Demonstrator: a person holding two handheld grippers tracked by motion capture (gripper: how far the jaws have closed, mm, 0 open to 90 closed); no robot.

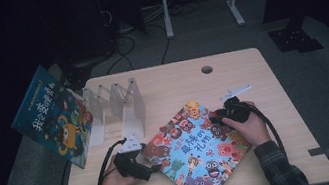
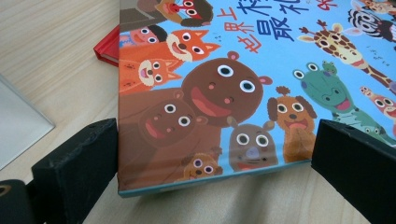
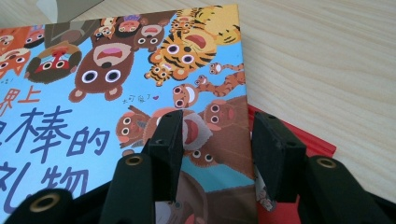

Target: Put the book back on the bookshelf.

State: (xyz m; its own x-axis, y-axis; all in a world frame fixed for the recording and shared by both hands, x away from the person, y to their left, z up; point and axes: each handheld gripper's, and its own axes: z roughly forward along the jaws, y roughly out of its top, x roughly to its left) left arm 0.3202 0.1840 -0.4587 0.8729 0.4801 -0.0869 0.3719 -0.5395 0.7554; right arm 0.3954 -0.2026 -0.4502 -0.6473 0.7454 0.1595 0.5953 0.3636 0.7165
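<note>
Pale wood grain runs across the table [image 1: 250,73] I am working over, and on it lies the animal picture book [image 1: 197,148], flat, cover up, turned at a slant near the front edge between my two hands; under it I can see a red book [image 3: 299,135], its edge poking out past the far side of the cover in the right gripper view and at the upper left in the left gripper view [image 2: 107,46]; my left gripper [image 1: 152,168] sits at the book's near-left side, and in its own view [image 2: 210,168] the jaws stand wide apart, one on either side of the cover's corner, with the book's edge lying between them and neither pad pressing on it; my right gripper [image 1: 217,114] rests over the book's far-right edge, jaws about half open [image 3: 217,144], one pad above the cover and the other beyond its edge over the red book; I cannot tell whether either pad bears on anything; further left on the table stands a clear slotted rack [image 1: 114,106], with a blue picture book [image 1: 52,116] leaning against its left end.
</note>
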